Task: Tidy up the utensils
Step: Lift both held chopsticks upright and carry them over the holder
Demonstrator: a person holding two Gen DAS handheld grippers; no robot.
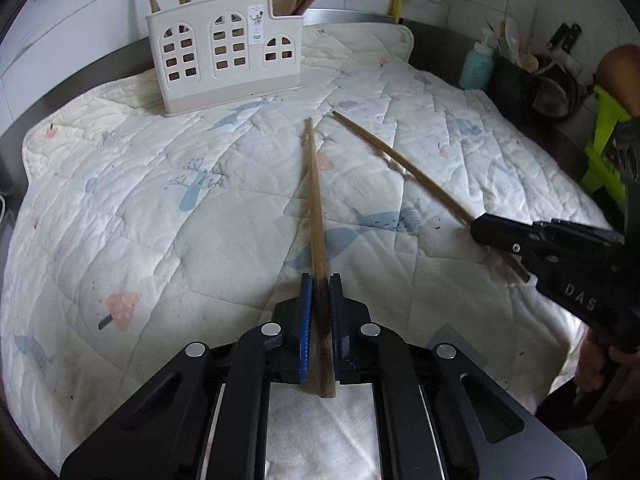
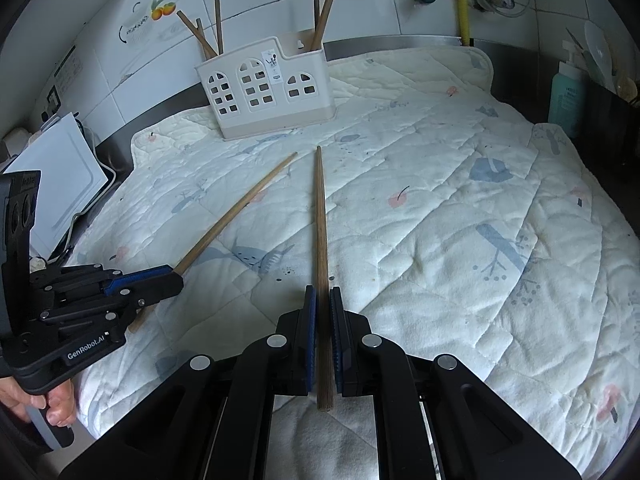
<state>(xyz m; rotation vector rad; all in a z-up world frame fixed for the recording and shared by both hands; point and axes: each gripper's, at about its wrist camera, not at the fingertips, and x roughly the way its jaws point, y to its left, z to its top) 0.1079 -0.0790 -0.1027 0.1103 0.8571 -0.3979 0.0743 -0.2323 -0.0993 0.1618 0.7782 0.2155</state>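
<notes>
Two wooden chopsticks are held over a quilted mat (image 1: 132, 216), one in each gripper. The left gripper (image 1: 320, 280) is clamped narrowly on one chopstick (image 1: 315, 184); the right gripper (image 2: 323, 292) pinches the other chopstick (image 2: 320, 216), both tips pointing toward the mat's far edge. There a white utensil holder (image 2: 264, 92) with arched cut-outs stands, more chopsticks (image 2: 208, 36) upright in it. A teal bottle (image 2: 566, 96) stands beyond the mat's far right corner.

Open ground: the quilted mat (image 2: 460, 208) lay bare between the grippers and the utensil holder (image 2: 268, 92).
Obstacles: chopsticks (image 2: 210, 36) stood in the holder; a teal bottle (image 2: 566, 96) crowded the right edge.
</notes>
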